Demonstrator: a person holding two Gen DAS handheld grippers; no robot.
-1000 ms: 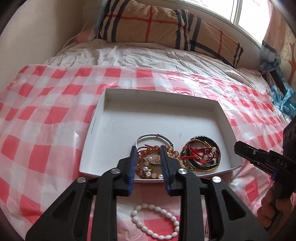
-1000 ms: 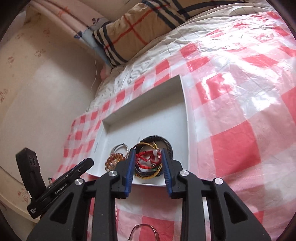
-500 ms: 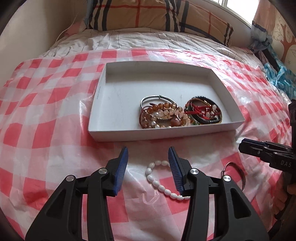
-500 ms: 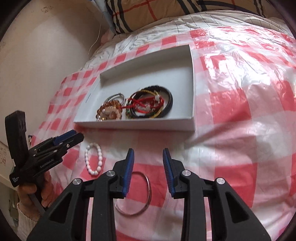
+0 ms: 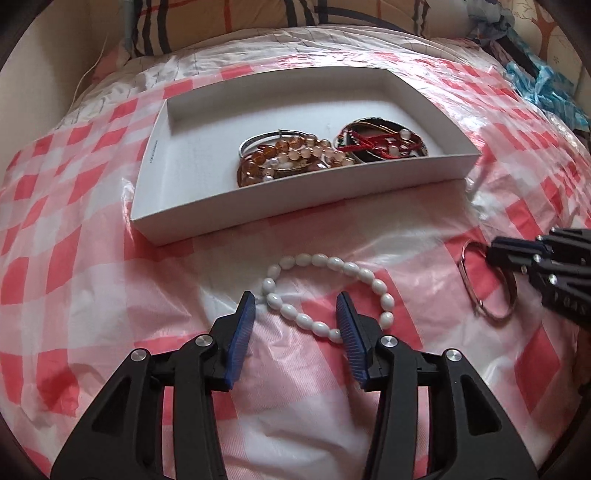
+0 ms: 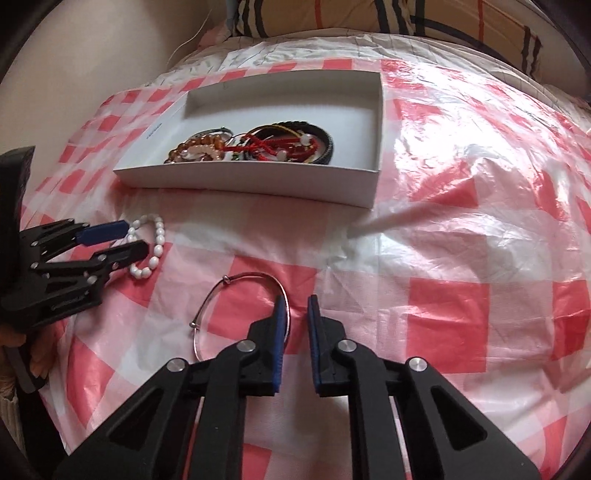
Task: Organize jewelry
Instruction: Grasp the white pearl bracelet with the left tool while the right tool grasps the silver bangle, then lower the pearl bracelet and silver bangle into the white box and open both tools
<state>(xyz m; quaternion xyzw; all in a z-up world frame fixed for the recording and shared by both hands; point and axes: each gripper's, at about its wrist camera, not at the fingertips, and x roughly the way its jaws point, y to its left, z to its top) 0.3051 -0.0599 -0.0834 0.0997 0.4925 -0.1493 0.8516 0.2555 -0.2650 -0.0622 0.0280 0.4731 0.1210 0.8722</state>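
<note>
- Left claw (image 5: 295,306): open. Its jaws have just been opening, and the blue pads now stand well apart. It points steeply down at the bed.
- White bead bracelet (image 5: 364,274): lies flat on the checked sheet (image 5: 74,258), just in front of the tray and outside it. The near arc of its loop sits between the left claw's pads, and neither pad presses on a bead. In the right wrist view the same claw's tips stand on either side of the bracelet's left side.
- Right claw (image 6: 297,301): nearly closed. Its jaws have just been closing and a narrow gap remains between the pads.
- Silver bangle (image 6: 255,274): a thin wire hoop lying on the sheet, well to the right of the bead bracelet and also outside the tray. Its right rim runs along the inner edge of the right claw's left finger and is not pinched from both sides.
- White tray (image 5: 295,206): a shallow rectangular box farther up the bed, beyond both loose pieces.
- Amber bead bracelets (image 5: 269,155): piled in the tray's near right half, with a silver band partly beneath them.
- Red and black cord bracelets (image 5: 380,142): a second pile touching the amber one on its right.
- Plaid pillow (image 6: 461,18): lies at the head of the bed, behind the tray.
</note>
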